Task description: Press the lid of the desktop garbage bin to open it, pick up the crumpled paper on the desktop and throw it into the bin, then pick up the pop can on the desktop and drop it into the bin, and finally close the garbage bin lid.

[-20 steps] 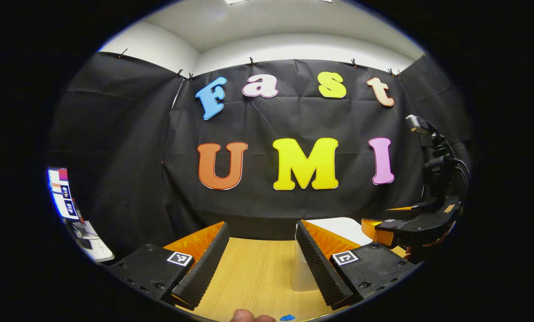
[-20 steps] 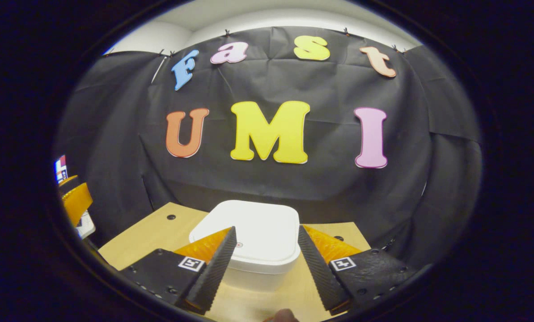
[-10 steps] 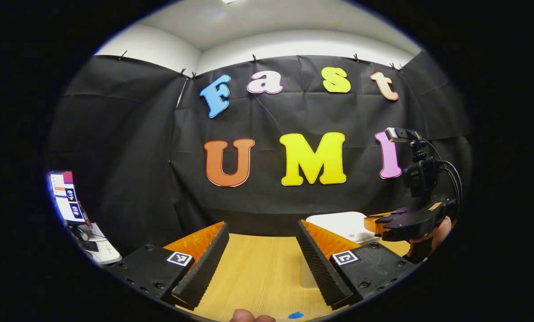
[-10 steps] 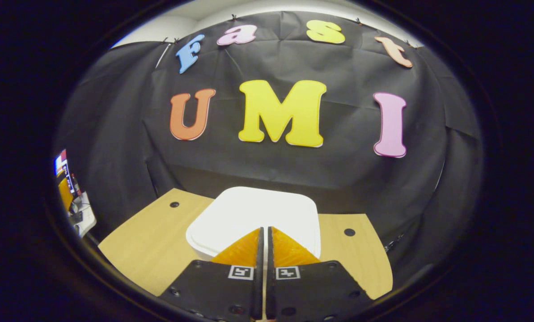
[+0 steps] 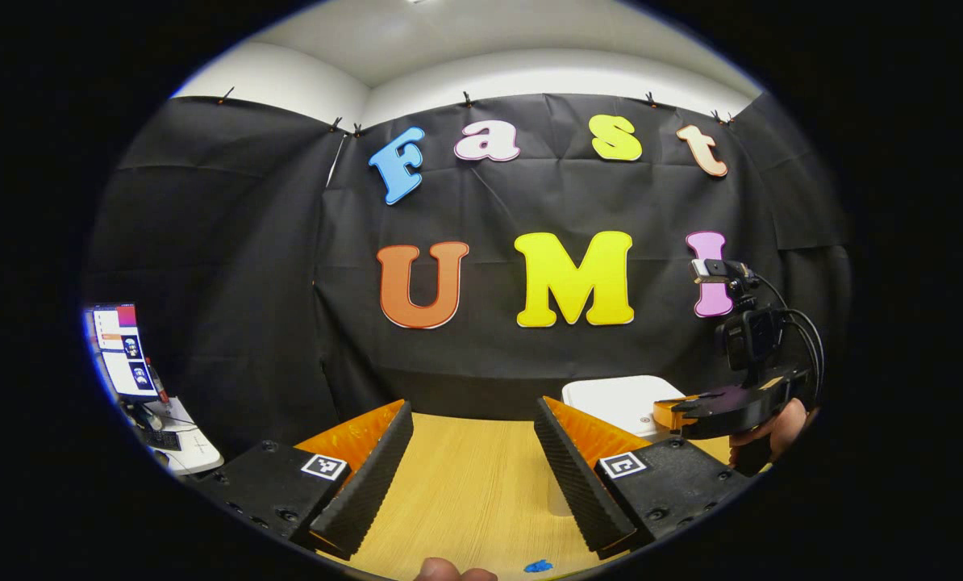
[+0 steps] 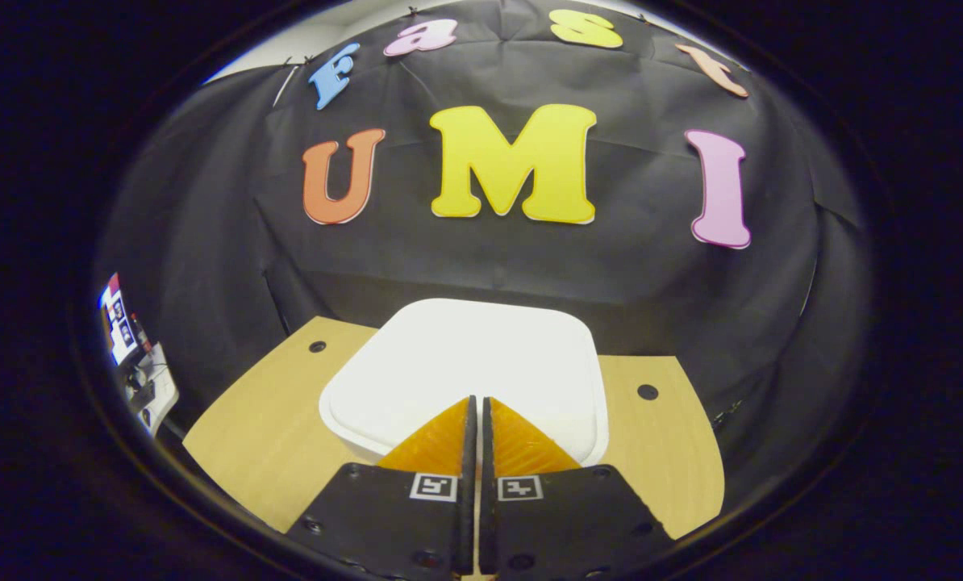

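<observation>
Right gripper view showed the wooden table (image 6: pixel 264 436) running back to the black cloth wall, with bare wood on both sides of the white garbage bin (image 6: pixel 465 363), whose closed lid sat near the table's far edge. The right gripper (image 6: pixel 475 407) had its jaws pressed together with nothing between them, their tips over the lid's near edge; whether they touched it could not be told. In the left gripper view, the left gripper (image 5: pixel 473 420) hung low over open table, jaws spread wide and empty, while a hand (image 5: pixel 780 432) held the right gripper (image 5: pixel 675 411) at the bin (image 5: pixel 619 399).
</observation>
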Motion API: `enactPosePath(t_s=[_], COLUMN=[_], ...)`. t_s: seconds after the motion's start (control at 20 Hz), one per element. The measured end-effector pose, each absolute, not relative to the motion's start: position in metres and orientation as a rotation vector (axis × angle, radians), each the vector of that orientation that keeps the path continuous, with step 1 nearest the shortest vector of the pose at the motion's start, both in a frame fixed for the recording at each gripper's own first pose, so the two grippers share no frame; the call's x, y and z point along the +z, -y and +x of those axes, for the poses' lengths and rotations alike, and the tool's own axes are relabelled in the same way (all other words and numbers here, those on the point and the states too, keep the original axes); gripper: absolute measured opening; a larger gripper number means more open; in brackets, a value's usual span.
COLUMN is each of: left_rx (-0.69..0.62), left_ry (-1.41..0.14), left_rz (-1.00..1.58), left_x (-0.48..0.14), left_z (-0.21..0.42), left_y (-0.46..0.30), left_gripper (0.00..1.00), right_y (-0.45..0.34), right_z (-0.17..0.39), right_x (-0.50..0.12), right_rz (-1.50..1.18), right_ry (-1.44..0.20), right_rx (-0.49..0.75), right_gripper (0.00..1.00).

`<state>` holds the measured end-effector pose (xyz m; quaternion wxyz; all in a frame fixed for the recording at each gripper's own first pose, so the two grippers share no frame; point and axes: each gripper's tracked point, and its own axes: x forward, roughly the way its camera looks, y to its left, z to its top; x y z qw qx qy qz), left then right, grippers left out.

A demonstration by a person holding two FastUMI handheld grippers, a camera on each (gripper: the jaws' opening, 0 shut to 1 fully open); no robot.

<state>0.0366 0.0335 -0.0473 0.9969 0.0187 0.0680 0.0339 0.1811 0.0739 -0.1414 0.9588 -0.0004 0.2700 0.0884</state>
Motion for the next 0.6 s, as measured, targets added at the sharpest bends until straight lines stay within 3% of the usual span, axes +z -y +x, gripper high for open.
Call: enactPosePath(t_s=[0.25,0.35,0.4,0.45,0.6], left_rx=[0.035,0.033,0.029,0.022,-0.001], left_ry=[-0.144,-0.143,-0.146,-0.151,-0.163], left_rz=[0.031,0.028,0.019,0.012,0.007], left_x=[-0.050,-0.051,-0.051,-0.053,-0.059], left_z=[0.038,0.037,0.037,0.036,0.035], left_y=[-0.023,-0.022,-0.019,-0.017,-0.009], left_gripper=[0.98,0.98,0.97,0.97,0.98], right_y=[-0.069,-0.073,-0.071,-0.067,-0.059], right_z=[0.179,0.177,0.176,0.172,0.164], right_x=[-0.117,-0.100,-0.091,-0.082,-0.063], right_rz=[0.043,0.070,0.074,0.066,0.042], right_ry=[-0.477,-0.417,-0.393,-0.368,-0.310], right_rx=[0.155,0.161,0.157,0.155,0.140], right_gripper=[0.03,0.52,0.57,0.57,0.87])
